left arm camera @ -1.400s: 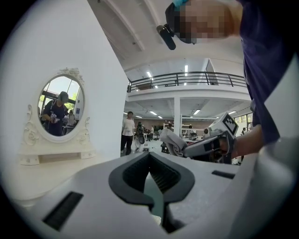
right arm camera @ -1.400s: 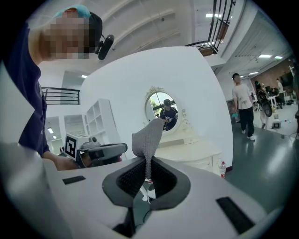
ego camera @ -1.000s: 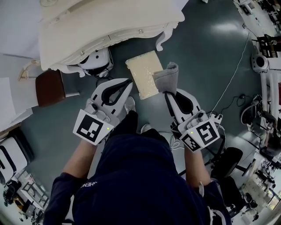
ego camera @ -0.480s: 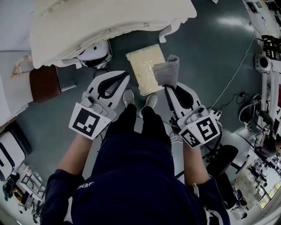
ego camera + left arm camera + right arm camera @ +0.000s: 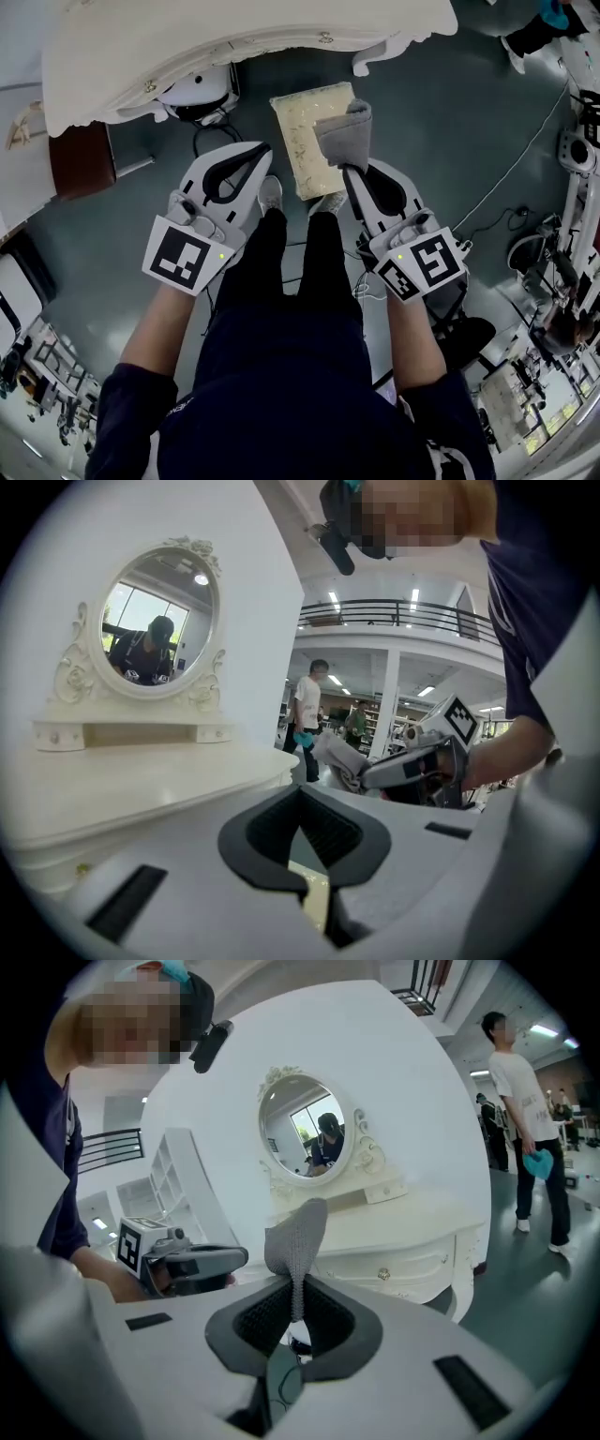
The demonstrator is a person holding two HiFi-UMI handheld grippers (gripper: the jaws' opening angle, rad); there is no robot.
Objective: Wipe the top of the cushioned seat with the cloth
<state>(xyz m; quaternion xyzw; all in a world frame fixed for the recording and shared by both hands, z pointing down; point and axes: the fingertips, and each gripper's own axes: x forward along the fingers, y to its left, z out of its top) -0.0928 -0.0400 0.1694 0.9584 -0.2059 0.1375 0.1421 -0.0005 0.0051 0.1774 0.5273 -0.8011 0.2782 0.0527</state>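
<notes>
The cushioned seat [image 5: 305,131] is a cream rectangular pad low on the floor in front of my feet. A grey cloth [image 5: 342,136] hangs bunched over its right edge, with my right gripper [image 5: 349,171] shut on it. In the right gripper view the cloth [image 5: 298,1237] stands up from between the closed jaws of that gripper [image 5: 297,1290]. My left gripper [image 5: 261,152] is shut with nothing in it, held just left of the seat. In the left gripper view a sliver of the cream seat [image 5: 316,897] shows below the left gripper [image 5: 301,799].
A white dressing table [image 5: 234,37] with an oval mirror [image 5: 159,621] stands just beyond the seat. A round white device [image 5: 202,94] sits under it and a brown stool-like object [image 5: 80,159] to the left. Cables [image 5: 487,197] run across the floor. A person [image 5: 530,1119] stands at the far right.
Both grippers have come closer to the seat. The cloth now overlaps the seat's right edge instead of hanging beside it. My feet have stepped up near the seat.
</notes>
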